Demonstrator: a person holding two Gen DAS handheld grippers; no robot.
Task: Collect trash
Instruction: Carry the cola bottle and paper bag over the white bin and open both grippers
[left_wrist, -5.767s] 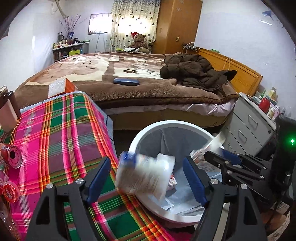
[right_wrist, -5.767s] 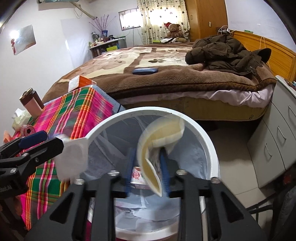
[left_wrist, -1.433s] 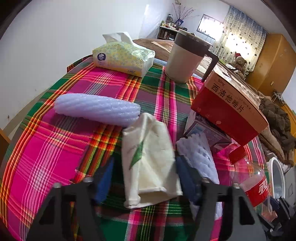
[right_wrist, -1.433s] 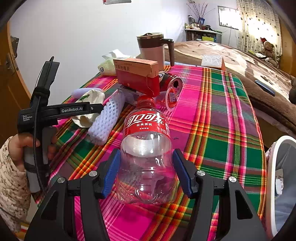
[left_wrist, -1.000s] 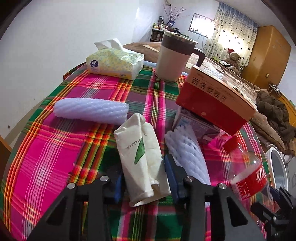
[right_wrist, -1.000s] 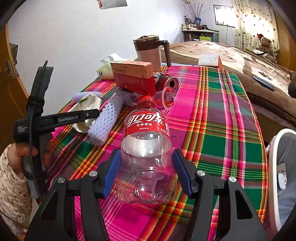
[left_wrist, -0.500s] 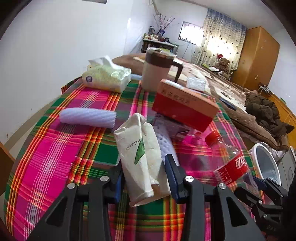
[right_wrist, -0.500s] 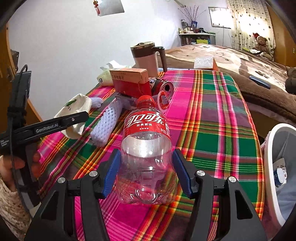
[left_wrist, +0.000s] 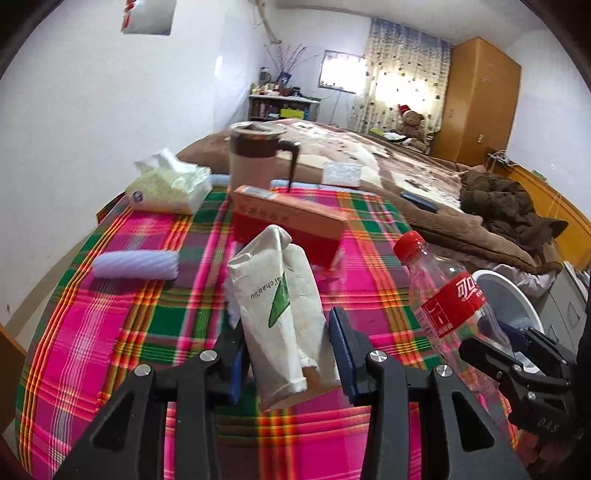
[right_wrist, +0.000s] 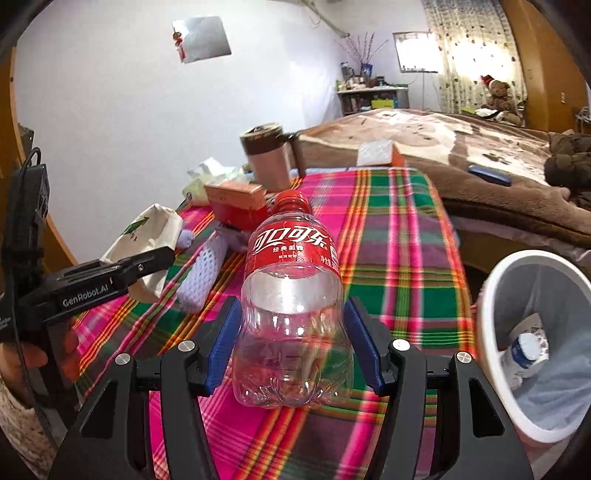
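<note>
My left gripper (left_wrist: 290, 354) is shut on a crumpled white paper bag (left_wrist: 284, 314) with a green leaf mark, held above the plaid table; the bag also shows in the right wrist view (right_wrist: 147, 240). My right gripper (right_wrist: 291, 345) is shut on an empty clear cola bottle (right_wrist: 291, 288) with a red label and cap, lifted off the table; the bottle also shows in the left wrist view (left_wrist: 450, 310). A white trash bin (right_wrist: 491, 306) with trash inside stands off the table's right edge, also in the left wrist view (left_wrist: 517, 295).
On the plaid tablecloth (left_wrist: 147, 321) lie a white foam net sleeve (left_wrist: 136, 264), a second one (right_wrist: 201, 273), a red box (left_wrist: 288, 218), a tissue pack (left_wrist: 170, 188) and a brown mug (left_wrist: 255, 158). A bed (right_wrist: 461, 147) lies behind.
Both grippers have lifted higher off the table with the bag and bottle and shifted toward the bin, which shows larger in the right wrist view.
</note>
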